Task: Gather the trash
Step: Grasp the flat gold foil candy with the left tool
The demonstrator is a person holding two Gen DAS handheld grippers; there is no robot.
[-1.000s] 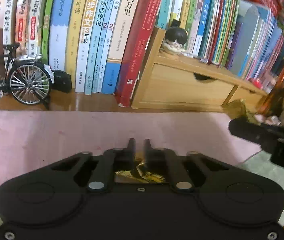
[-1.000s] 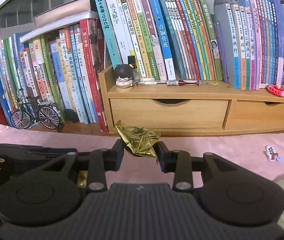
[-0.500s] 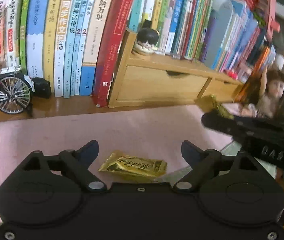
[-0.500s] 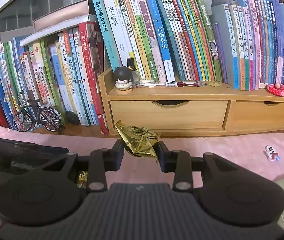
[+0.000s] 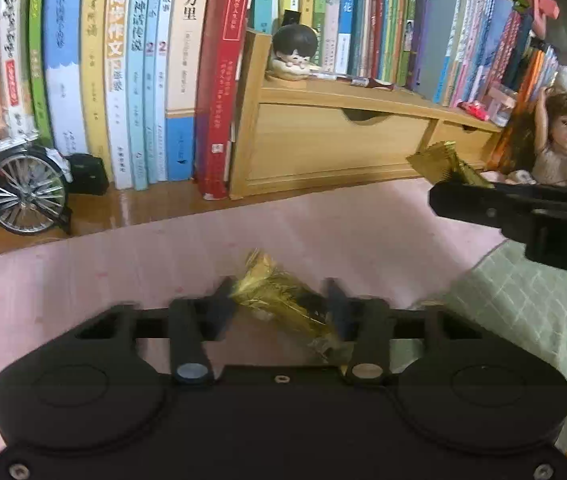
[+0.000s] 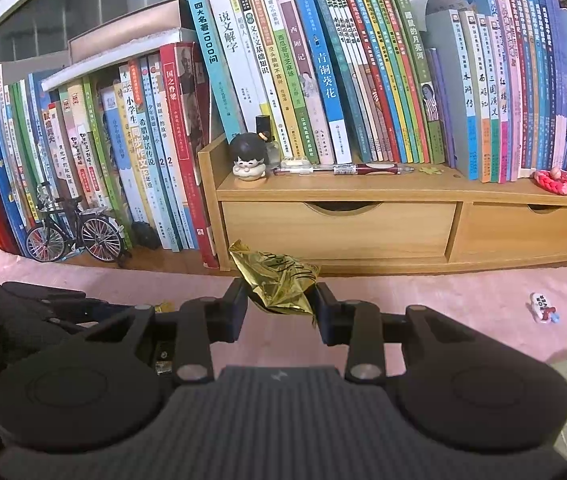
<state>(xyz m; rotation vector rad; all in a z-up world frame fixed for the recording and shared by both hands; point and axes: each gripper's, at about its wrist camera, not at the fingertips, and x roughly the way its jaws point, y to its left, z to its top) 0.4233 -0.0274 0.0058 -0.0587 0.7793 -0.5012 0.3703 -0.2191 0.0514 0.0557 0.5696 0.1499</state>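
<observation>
Pinching gold wrappers: left gripper [image 5: 279,300], right gripper [image 6: 281,300]

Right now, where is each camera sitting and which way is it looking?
Left wrist: sits on the left gripper, looking along its fingers at a gold wrapper, pink cloth and books; the right gripper shows at the right.
Right wrist: sits on the right gripper, facing the wooden drawer shelf; it grips a crumpled gold wrapper.
Both see the toy bicycle and figurine.

Home study; books [image 6: 323,80] (children's), doll [image 5: 563,140]
</observation>
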